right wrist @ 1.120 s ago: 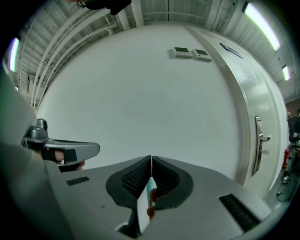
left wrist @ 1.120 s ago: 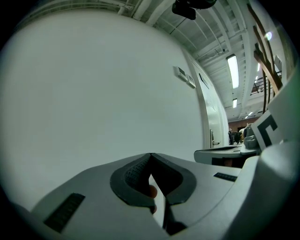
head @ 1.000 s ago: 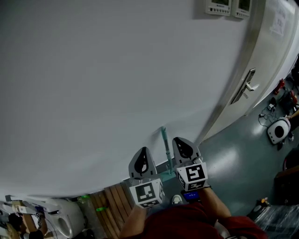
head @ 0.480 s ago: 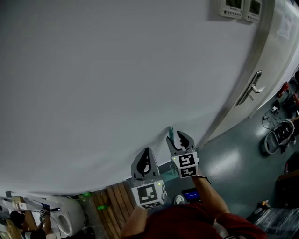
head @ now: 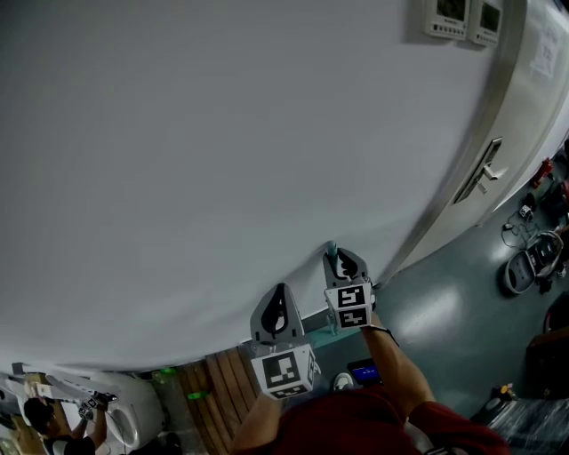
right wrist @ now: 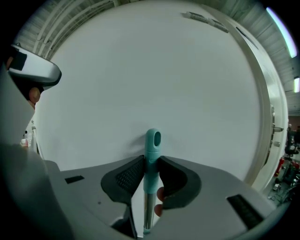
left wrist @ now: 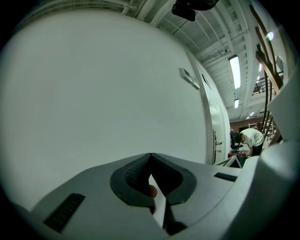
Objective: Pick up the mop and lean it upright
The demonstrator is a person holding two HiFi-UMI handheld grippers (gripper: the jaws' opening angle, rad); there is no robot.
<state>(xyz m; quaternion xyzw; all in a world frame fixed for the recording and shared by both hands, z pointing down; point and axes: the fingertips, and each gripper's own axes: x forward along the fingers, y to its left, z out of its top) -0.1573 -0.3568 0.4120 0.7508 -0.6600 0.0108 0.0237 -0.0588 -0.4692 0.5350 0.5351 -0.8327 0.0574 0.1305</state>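
The mop's handle (right wrist: 151,154) stands upright against the white wall (head: 222,160); it is a metal shaft with a teal grip and a hanging hole at the top. My right gripper (right wrist: 151,158) is closing on that teal grip, and both pads touch its sides. In the head view only the teal tip (head: 331,250) shows above the right gripper (head: 345,259). My left gripper (head: 278,291) hangs lower and to the left, away from the handle. Its jaws (left wrist: 151,155) meet at the tips with nothing between them.
A door with a lever handle (head: 483,169) is at the right, and control panels (head: 453,18) hang on the wall above. Wooden slats (head: 222,382) lie on the floor by my feet. A round device with cables (head: 529,258) sits on the floor at far right. A person (left wrist: 253,138) bends over in the distance.
My right gripper has let go of the handle, gone up along it and come round its teal top. Less of the handle now sticks out above it. The left gripper has hardly moved.
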